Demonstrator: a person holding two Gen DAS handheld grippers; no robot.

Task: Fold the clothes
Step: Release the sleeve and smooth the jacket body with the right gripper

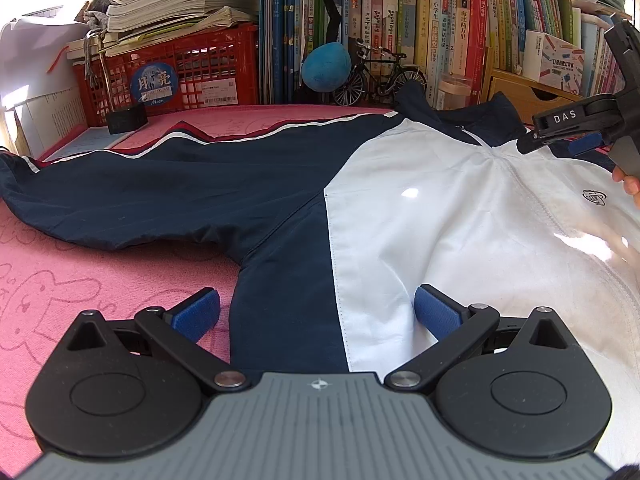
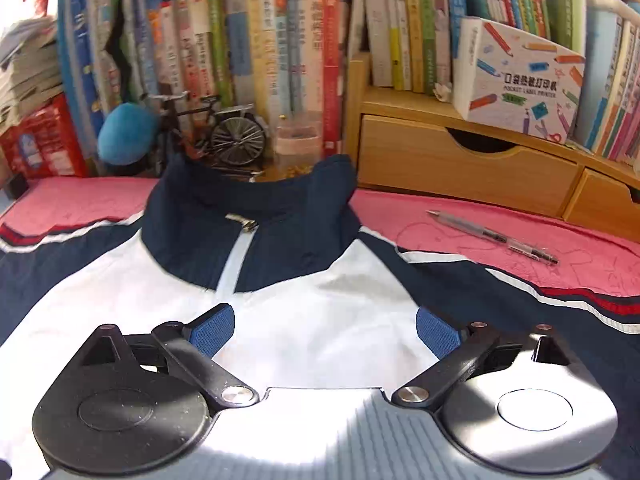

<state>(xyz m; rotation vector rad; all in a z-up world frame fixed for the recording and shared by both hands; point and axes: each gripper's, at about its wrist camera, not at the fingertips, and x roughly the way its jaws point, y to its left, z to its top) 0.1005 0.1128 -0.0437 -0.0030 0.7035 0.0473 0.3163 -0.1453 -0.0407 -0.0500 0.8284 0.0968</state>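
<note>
My left gripper (image 1: 316, 308) is hovering with its jaws spread wide, holding nothing, over the side of the jacket (image 1: 400, 216) where the navy panel is meeting the white front. My right gripper (image 2: 325, 326) is doing the same: jaws wide, empty, poised above the white chest just below the collar (image 2: 248, 204) and the zip pull (image 2: 242, 222).

The jacket is lying face up and spread flat on the pink mat (image 1: 100, 280) covering the desk, zipped, collar standing, the left sleeve (image 1: 120, 188) stretched out to the side. Nothing is folded yet, so I am judging this as the start.

A pen (image 2: 494, 236) is resting on the mat near the right shoulder, apart from the cloth. Behind the collar a model bicycle (image 2: 224, 132) and a blue plush ball (image 2: 126, 134) are standing close, with books (image 2: 280, 40) and wooden drawers (image 2: 460, 160) beyond.

Risks:
- The fabric looks thin and slick; a shallow pinch could be catching one layer only, so the back stays put.
- Swinging the right sleeve inward could be dragging the pen along into the fold.
- Lifting the collar high could be knocking the bicycle.
</note>
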